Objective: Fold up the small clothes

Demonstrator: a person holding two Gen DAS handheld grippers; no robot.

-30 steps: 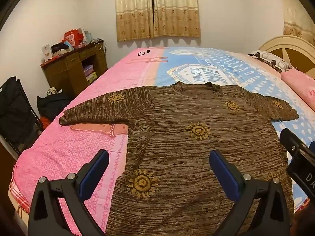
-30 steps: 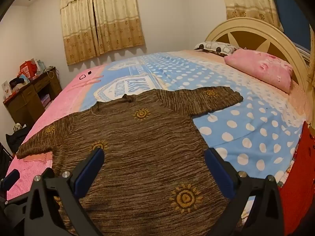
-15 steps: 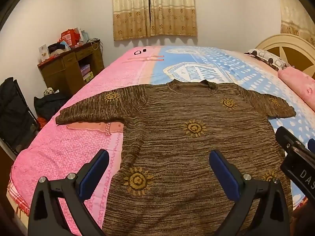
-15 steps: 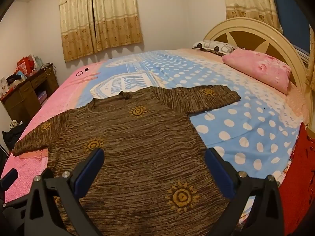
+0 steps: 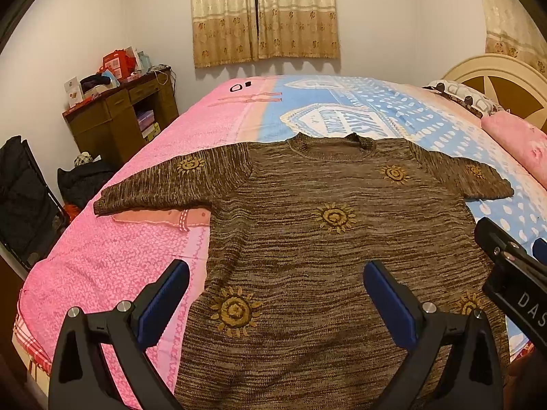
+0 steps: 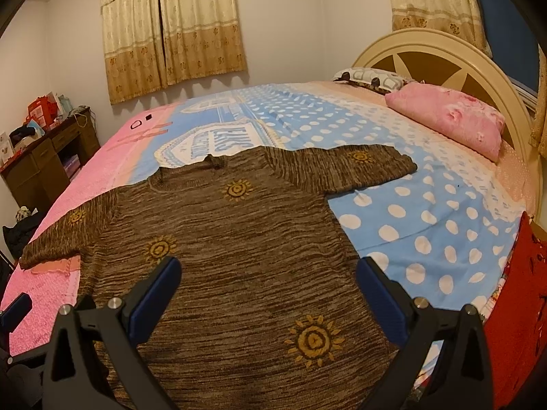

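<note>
A brown knit sweater (image 5: 324,239) with yellow sun motifs lies flat and spread out on the bed, neck away from me, both short sleeves stretched sideways; it also shows in the right wrist view (image 6: 239,256). My left gripper (image 5: 276,282) is open and empty, hovering above the sweater's lower left part. My right gripper (image 6: 268,278) is open and empty above the lower right part. The right gripper's body shows at the right edge of the left wrist view (image 5: 512,273).
The bed (image 5: 119,266) has a pink and blue polka-dot cover. A pink pillow (image 6: 448,116) and a patterned pillow (image 6: 372,77) lie by the headboard (image 6: 444,58). A wooden desk (image 5: 119,123) with clutter and dark bags (image 5: 27,198) stand left of the bed.
Both grippers have drawn back slightly from the sweater and tilted; the sweater sits a little lower in both views. The sweater itself has not moved and the jaws stay open.
</note>
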